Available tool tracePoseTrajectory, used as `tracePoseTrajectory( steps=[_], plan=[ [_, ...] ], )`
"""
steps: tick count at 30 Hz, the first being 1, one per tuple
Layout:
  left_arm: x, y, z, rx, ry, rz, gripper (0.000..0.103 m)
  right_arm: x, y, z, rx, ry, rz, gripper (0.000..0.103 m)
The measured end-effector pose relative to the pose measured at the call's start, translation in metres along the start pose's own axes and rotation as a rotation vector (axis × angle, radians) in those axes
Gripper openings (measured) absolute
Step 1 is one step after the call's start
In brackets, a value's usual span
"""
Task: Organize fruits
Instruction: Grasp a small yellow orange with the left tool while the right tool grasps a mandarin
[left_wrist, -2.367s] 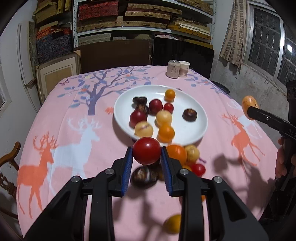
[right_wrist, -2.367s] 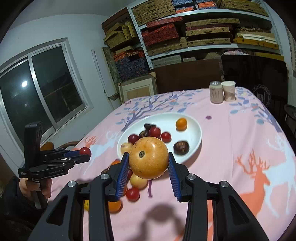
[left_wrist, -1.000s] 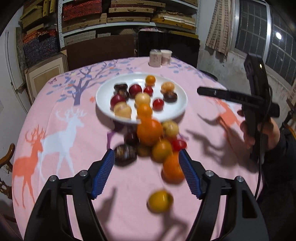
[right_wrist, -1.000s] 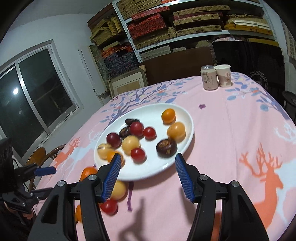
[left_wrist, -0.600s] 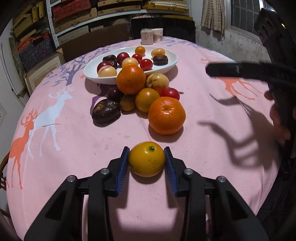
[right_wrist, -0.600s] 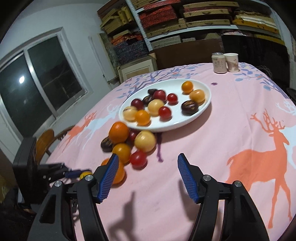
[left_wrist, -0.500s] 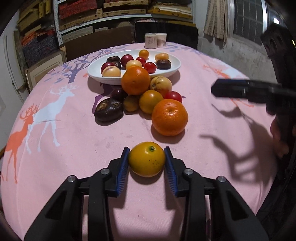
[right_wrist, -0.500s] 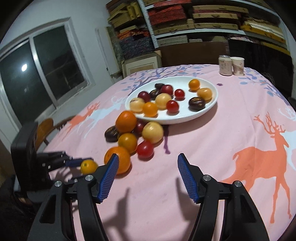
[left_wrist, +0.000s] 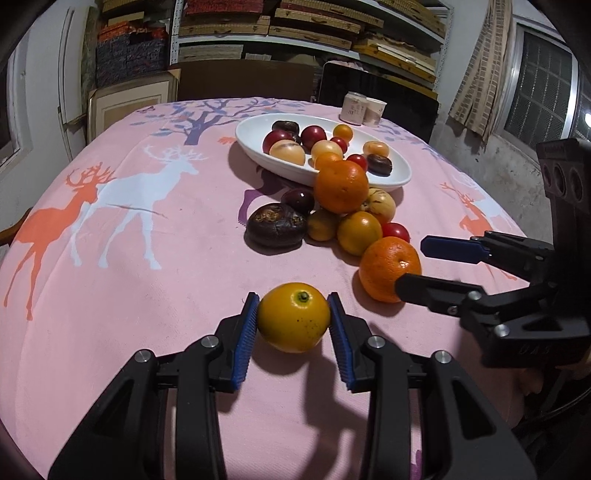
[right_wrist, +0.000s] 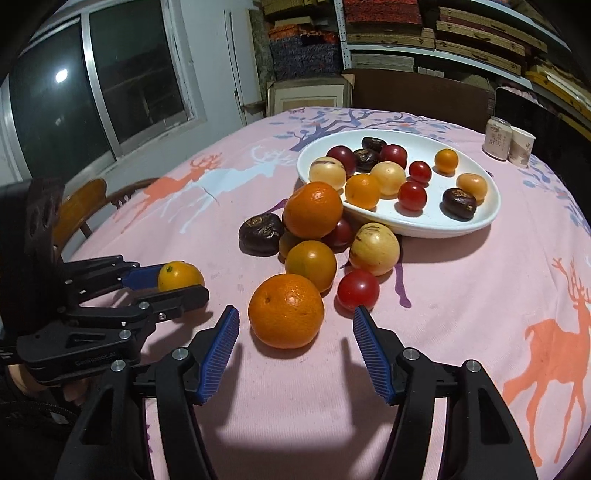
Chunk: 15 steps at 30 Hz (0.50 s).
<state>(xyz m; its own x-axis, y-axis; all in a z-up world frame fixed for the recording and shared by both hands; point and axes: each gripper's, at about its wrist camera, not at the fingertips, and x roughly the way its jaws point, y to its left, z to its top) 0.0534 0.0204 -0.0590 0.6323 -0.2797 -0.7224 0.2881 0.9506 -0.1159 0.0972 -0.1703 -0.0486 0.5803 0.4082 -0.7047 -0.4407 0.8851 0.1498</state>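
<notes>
My left gripper (left_wrist: 291, 317) is shut on a small yellow citrus fruit (left_wrist: 293, 317) that rests on the pink tablecloth; the right wrist view shows the same grip (right_wrist: 173, 282) on that fruit (right_wrist: 180, 275). My right gripper (right_wrist: 295, 314) is open. A large orange (right_wrist: 286, 310) lies just ahead of it, its near side between the fingertips, pads apart from it. In the left wrist view the right gripper (left_wrist: 412, 264) flanks that orange (left_wrist: 388, 269). Behind lies a loose pile of fruit (right_wrist: 312, 214), then a white oval plate (right_wrist: 491, 218) holding several fruits.
A can (right_wrist: 498, 142) and a paper cup (right_wrist: 521, 147) stand at the table's far edge. A wooden chair (right_wrist: 81, 206) sits by the left edge under the window. A person's hand (right_wrist: 22, 380) holds the left gripper. Stacked shelves fill the back wall.
My left gripper closed on the yellow fruit and sank a little. My right gripper swung from over the plate down to the near orange, staying open.
</notes>
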Motion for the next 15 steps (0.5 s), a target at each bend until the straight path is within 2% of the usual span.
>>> tracePoseTrajectory(
  steps=[3, 6, 7, 10, 15],
  plan=[
    [0.004, 0.005, 0.001, -0.031, 0.024, 0.002, 0.037, 0.014, 0.003, 0.005, 0.0, 0.048, -0.022, 0.065],
    [0.007, 0.006, 0.0, -0.037, 0.035, 0.005, 0.037, 0.024, 0.004, 0.008, 0.02, 0.079, -0.003, 0.049],
    [0.007, 0.005, 0.0, -0.033, 0.034, 0.006, 0.037, 0.025, 0.005, 0.007, 0.018, 0.08, 0.005, 0.047],
    [0.007, 0.004, 0.0, -0.031, 0.035, 0.005, 0.037, 0.021, 0.004, 0.005, 0.019, 0.058, -0.004, 0.046],
    [0.006, 0.002, -0.001, -0.021, 0.027, 0.011, 0.037, 0.001, -0.015, -0.004, 0.091, -0.007, -0.001, 0.046]
  ],
)
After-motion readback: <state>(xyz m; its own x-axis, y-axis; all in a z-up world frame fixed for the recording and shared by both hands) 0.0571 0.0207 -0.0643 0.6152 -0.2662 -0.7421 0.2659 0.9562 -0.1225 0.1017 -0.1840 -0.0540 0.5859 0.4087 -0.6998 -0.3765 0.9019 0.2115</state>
